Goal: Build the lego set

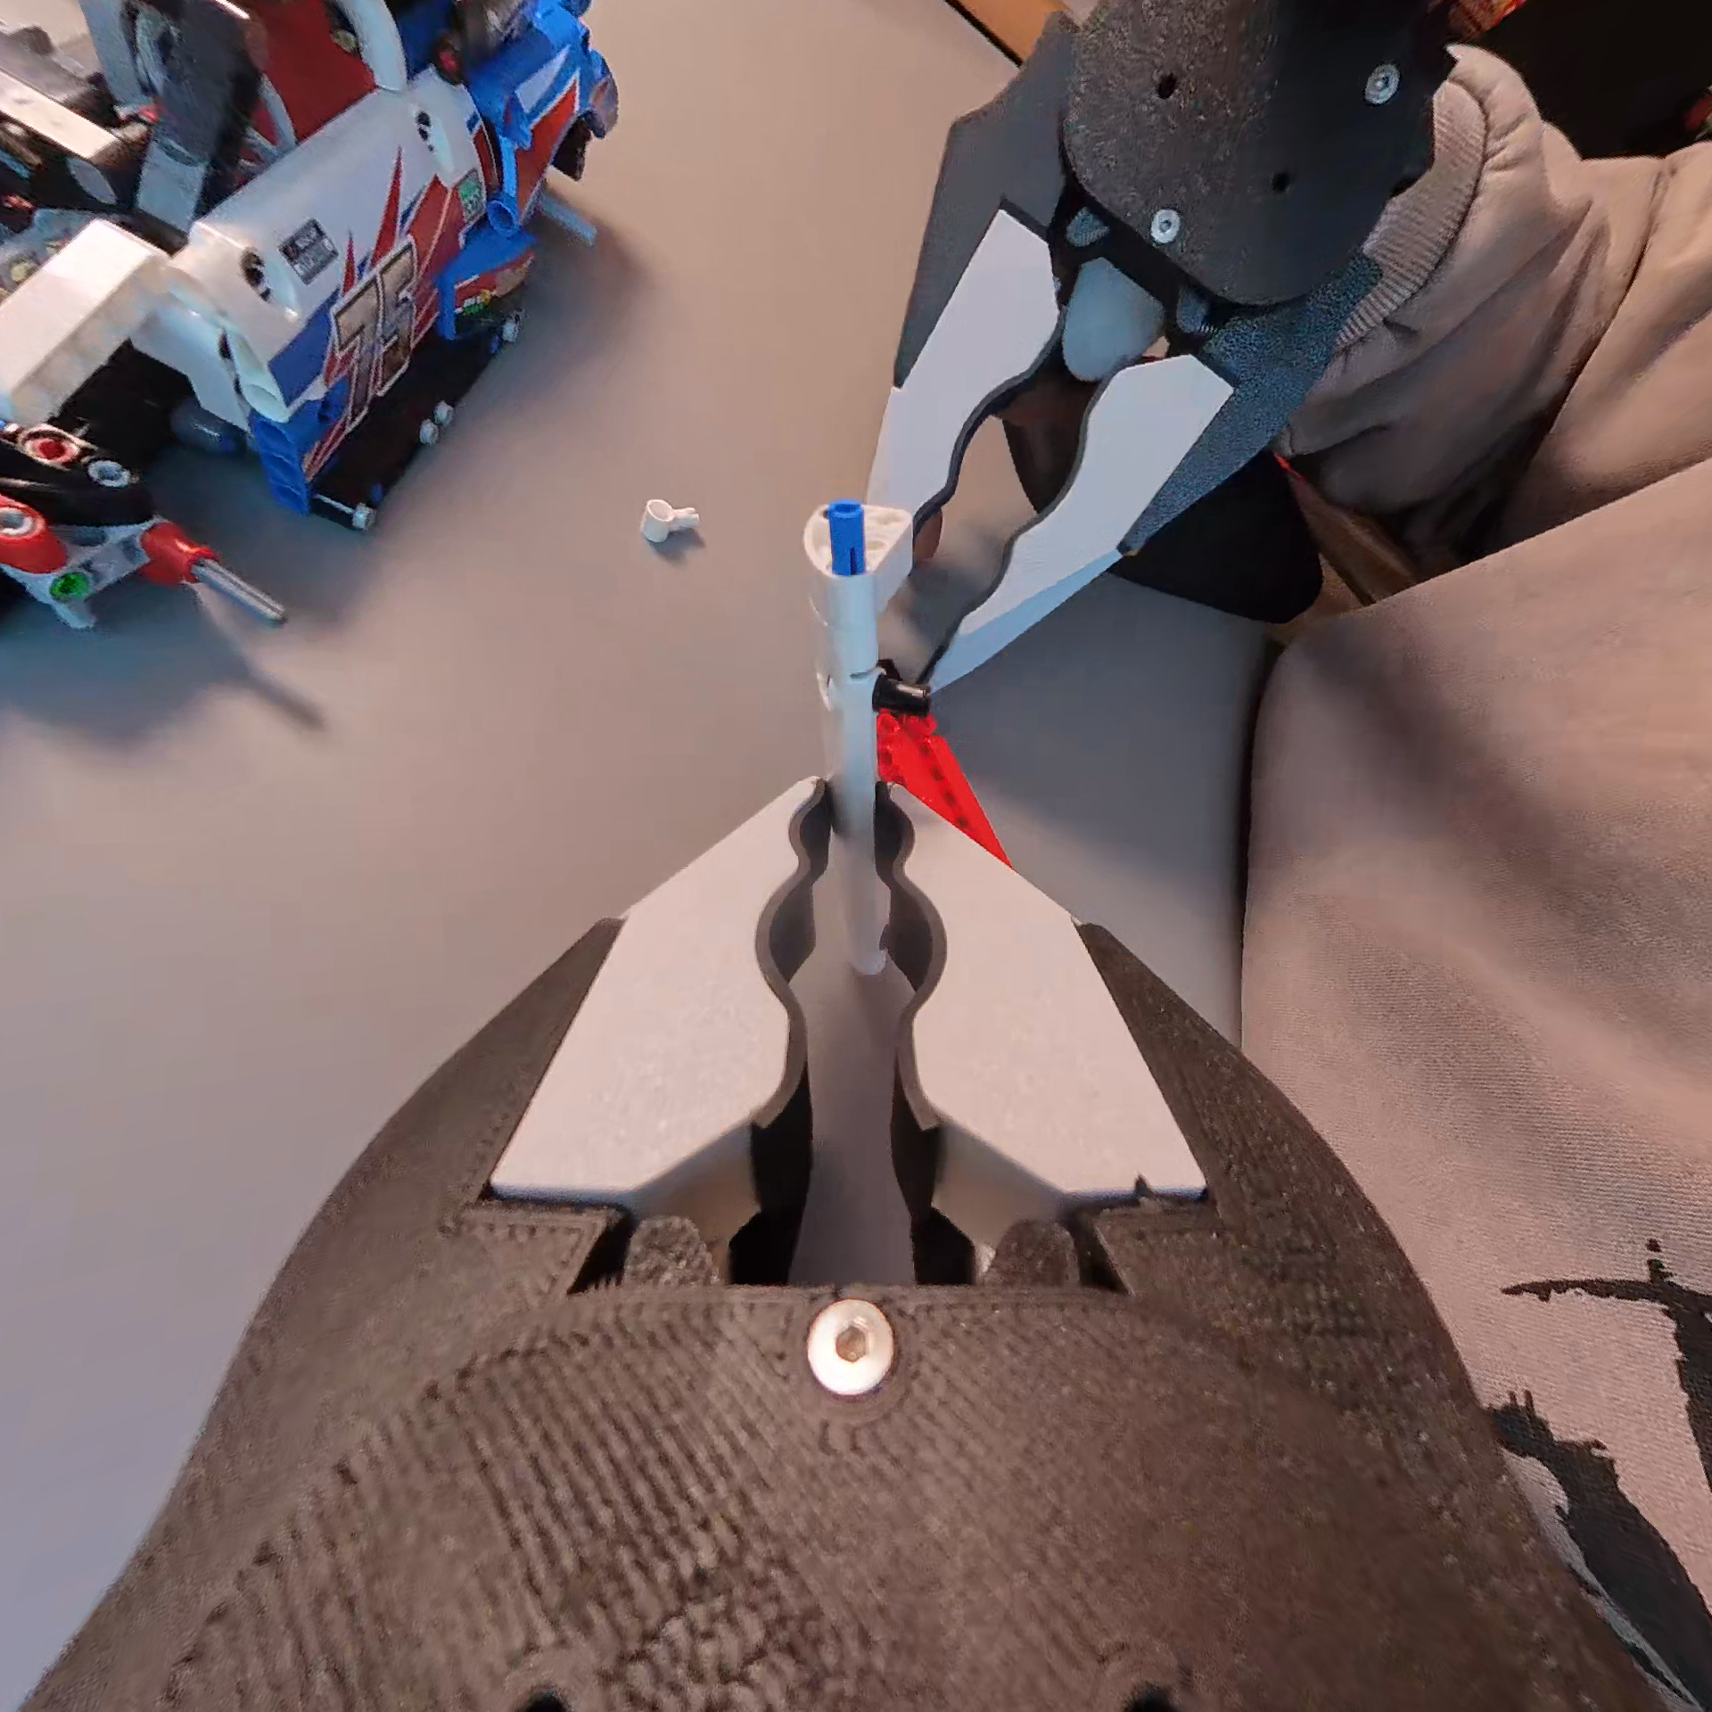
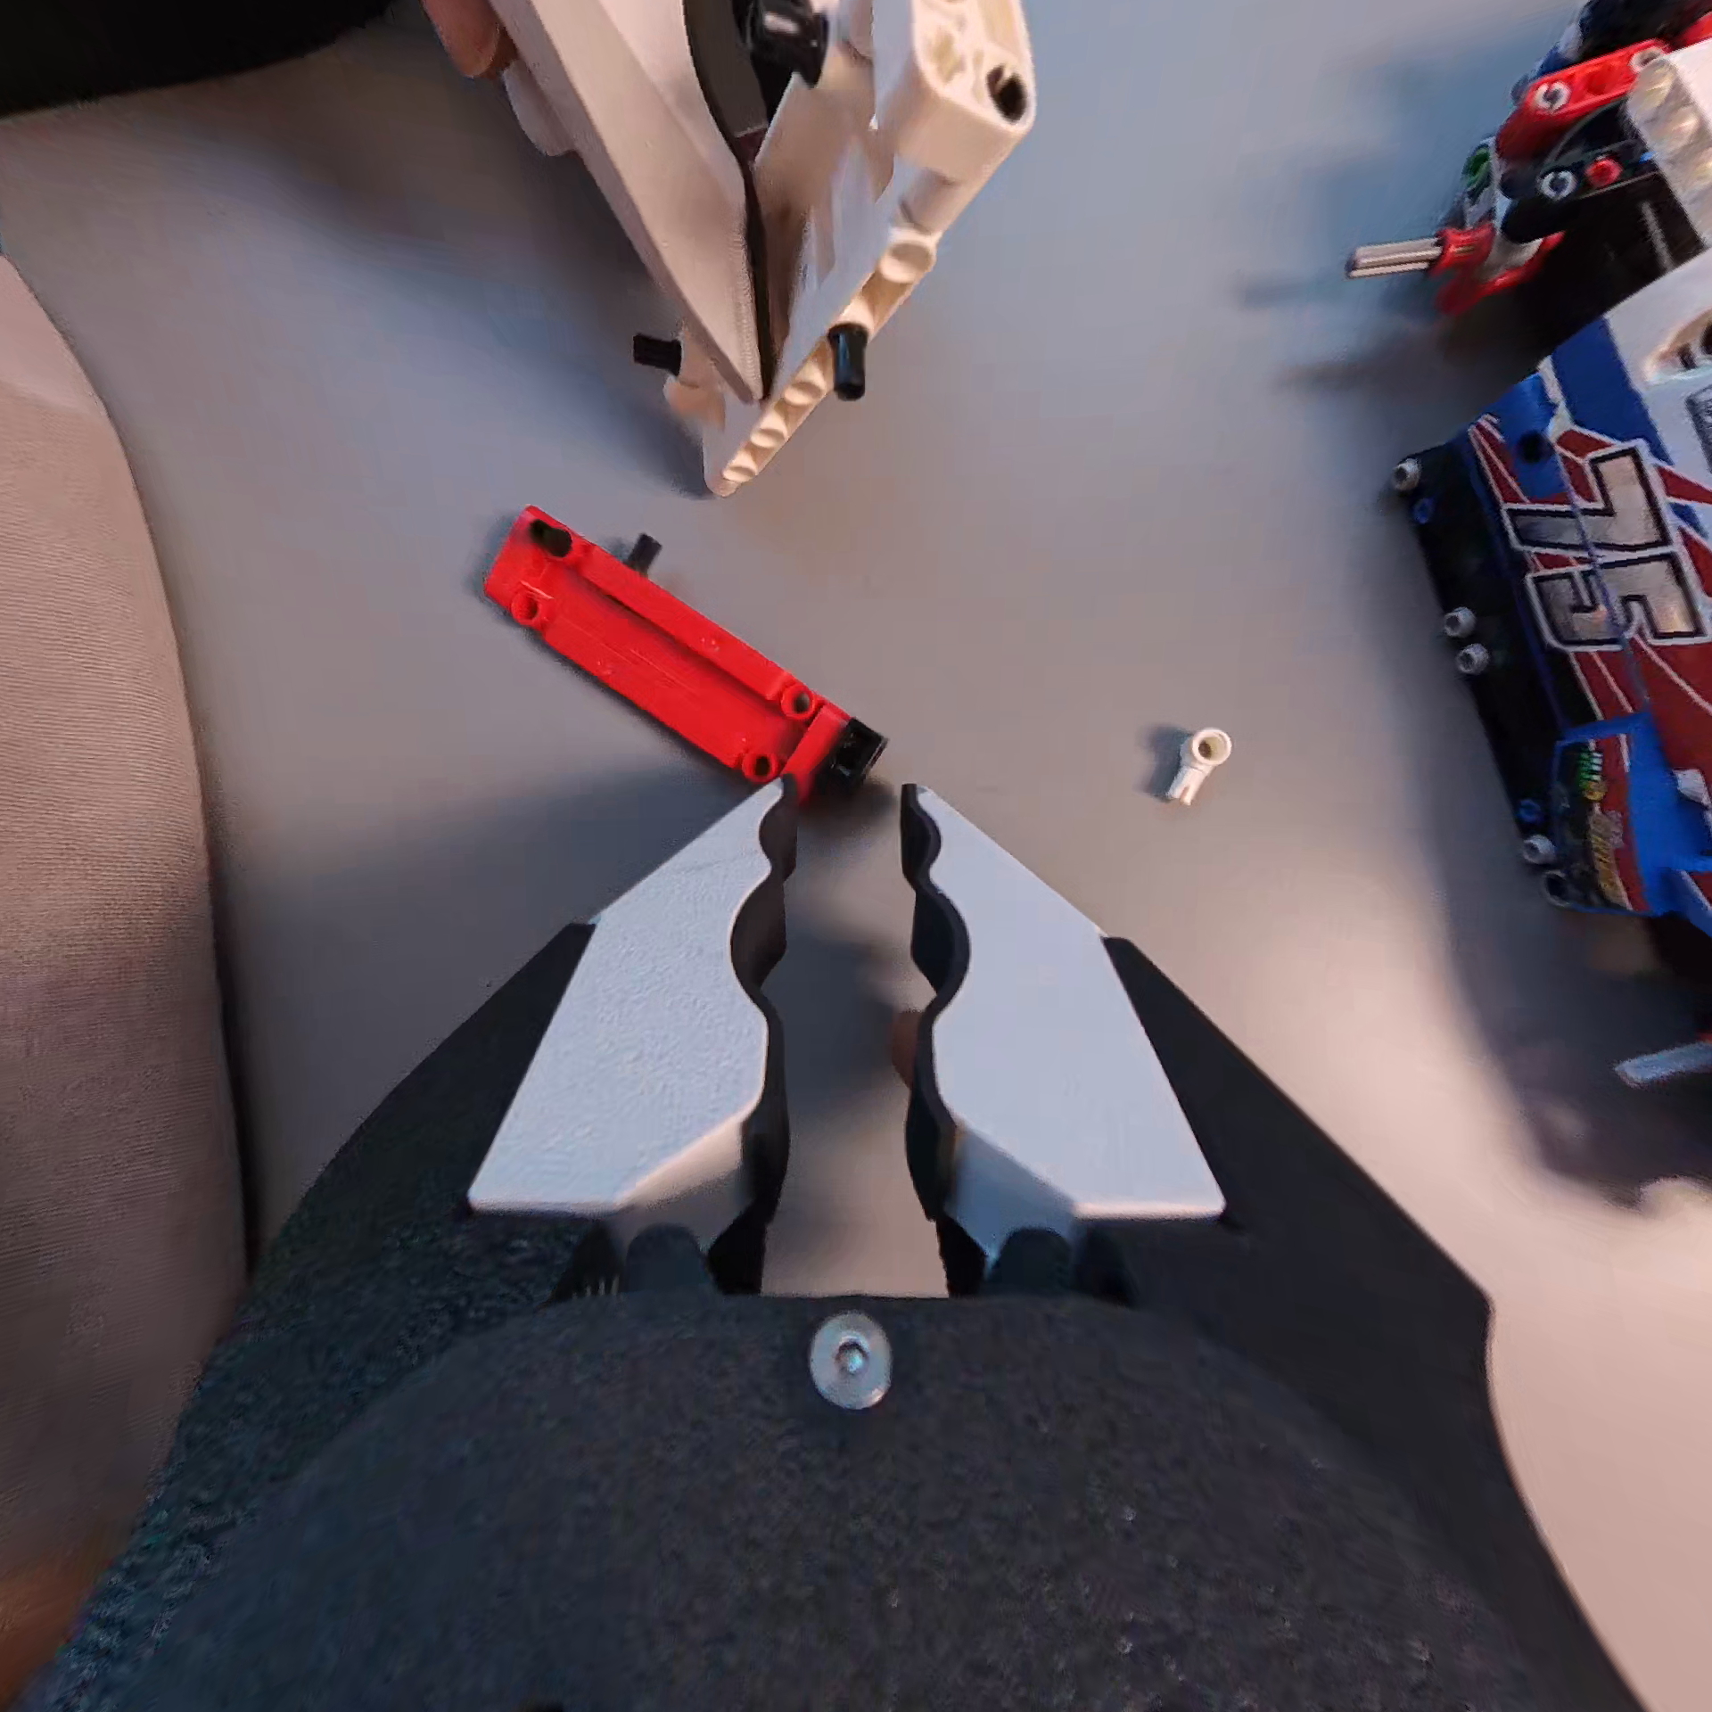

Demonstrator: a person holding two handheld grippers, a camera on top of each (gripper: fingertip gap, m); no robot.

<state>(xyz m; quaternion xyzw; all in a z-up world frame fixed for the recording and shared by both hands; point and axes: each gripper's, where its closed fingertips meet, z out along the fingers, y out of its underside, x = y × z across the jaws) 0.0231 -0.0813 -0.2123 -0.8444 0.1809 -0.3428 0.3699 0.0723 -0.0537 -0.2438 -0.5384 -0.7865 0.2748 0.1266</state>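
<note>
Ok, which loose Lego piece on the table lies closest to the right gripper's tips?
The red panel: its black-pinned end sits just off the right gripper, while the small white connector lies farther right.

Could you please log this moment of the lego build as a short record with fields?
Surface: grey table
Left gripper: shut on white beam assembly, held above the table
Right gripper: open, empty, tips beside the red panel
Red panel: lying flat on the table, black piece at its near end
Loose part: small white connector on the table
Model: red, white and blue truck, partly built, off to the side
</note>
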